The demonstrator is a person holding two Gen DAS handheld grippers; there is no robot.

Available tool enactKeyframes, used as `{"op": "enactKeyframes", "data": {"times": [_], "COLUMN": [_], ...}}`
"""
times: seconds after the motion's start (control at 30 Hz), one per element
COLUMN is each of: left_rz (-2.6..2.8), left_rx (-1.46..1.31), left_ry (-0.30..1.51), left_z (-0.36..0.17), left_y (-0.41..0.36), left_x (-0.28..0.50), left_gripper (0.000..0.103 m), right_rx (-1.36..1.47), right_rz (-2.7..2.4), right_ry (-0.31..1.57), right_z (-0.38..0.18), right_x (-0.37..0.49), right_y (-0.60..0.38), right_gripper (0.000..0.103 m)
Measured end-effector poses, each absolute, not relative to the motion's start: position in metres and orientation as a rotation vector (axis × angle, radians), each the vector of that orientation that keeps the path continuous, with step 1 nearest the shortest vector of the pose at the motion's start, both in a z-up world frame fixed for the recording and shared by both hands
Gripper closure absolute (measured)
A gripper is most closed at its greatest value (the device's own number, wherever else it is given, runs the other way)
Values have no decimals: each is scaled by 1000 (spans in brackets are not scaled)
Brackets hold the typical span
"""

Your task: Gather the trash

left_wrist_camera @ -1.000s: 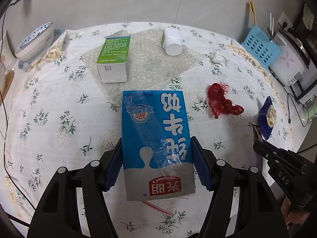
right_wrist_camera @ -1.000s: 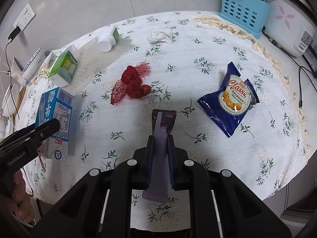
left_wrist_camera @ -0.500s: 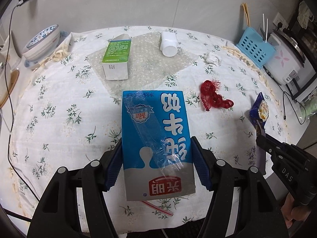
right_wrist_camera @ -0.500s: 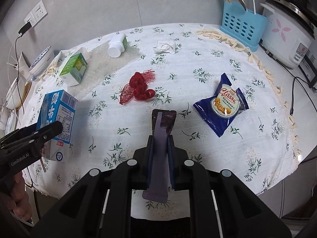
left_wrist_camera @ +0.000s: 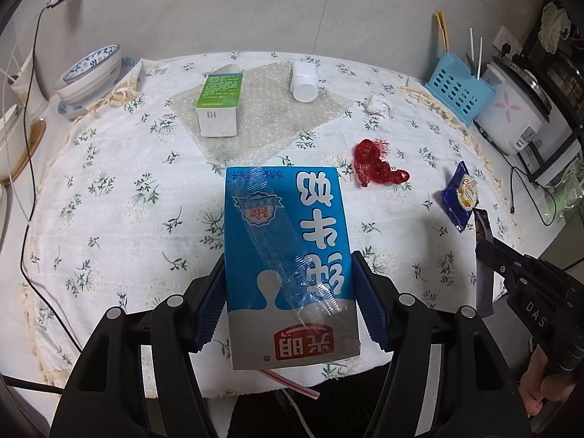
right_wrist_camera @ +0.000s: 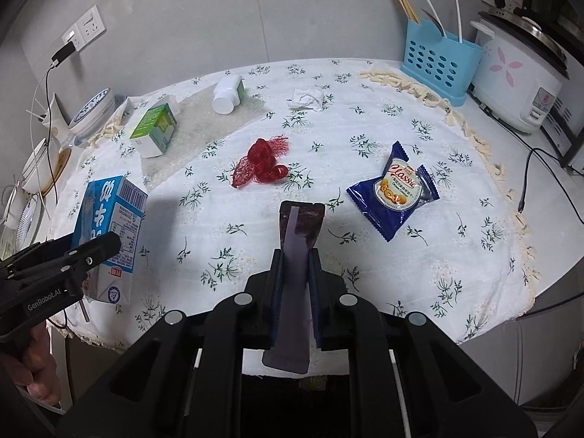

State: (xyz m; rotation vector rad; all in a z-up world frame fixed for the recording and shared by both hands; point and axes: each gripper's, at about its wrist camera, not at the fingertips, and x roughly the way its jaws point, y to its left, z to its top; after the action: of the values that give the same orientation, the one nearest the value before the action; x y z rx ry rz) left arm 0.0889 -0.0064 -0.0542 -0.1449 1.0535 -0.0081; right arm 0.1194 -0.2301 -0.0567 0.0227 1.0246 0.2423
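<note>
Both hands are loaded, off the table's [right_wrist_camera: 419, 266] near edge, probably bin-bound: left gripper [left_wrist_camera: 288, 303] clamps the milk carton [left_wrist_camera: 288, 255]; right gripper [right_wrist_camera: 295, 284] pinches a purple wrapper [right_wrist_camera: 297, 255] flat.

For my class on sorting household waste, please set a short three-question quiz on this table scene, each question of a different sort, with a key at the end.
1. True or false: the left tool is clamped on the blue milk carton.
2. Multiple choice: what does the right tool hold? A) a red net, B) a flat purple sachet, C) a crumpled tissue.
3. Fill in: the green box and the white bottle both lie on a sheet of ______.

Key: 1 true; 2 B; 3 bubble wrap.
</note>
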Motion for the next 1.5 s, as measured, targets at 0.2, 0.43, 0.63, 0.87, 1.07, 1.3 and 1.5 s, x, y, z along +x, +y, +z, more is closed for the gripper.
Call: {"op": "enactKeyframes", "data": {"times": [0.2,0.43,0.63,0.87,1.07,1.3,1.5], "left_rz": [-12,-12,-9,-3,-1,-6,-16], "left_rx": [-147,-154,-160,-165,-168,-169,-171], "left_ry": [1041,1034,1028,1026,1023,1029,1035], "left_z": [-47,-42,-40,-41,-43,-50,-57], "left_y": [-12,-19,-24,-31,-35,-45,-55], "left_x": [72,50,29,5,-18,-43,-60], "left_gripper": [40,40,40,40,40,40,40], "right_rx": [22,20,18,17,21,10,1], "right_rz": [247,252,264,276,285,298,302], "right_ry": [1010,1001,994,988,981,990,1003], "right_z": [-50,-46,-44,-45,-46,-54,-62], "right_x": [103,84,65,43,22,-5,-22], "right_y": [-236,-242,-247,-254,-259,-263,-267], "right_gripper": [90,90,90,90,90,90,90]}}
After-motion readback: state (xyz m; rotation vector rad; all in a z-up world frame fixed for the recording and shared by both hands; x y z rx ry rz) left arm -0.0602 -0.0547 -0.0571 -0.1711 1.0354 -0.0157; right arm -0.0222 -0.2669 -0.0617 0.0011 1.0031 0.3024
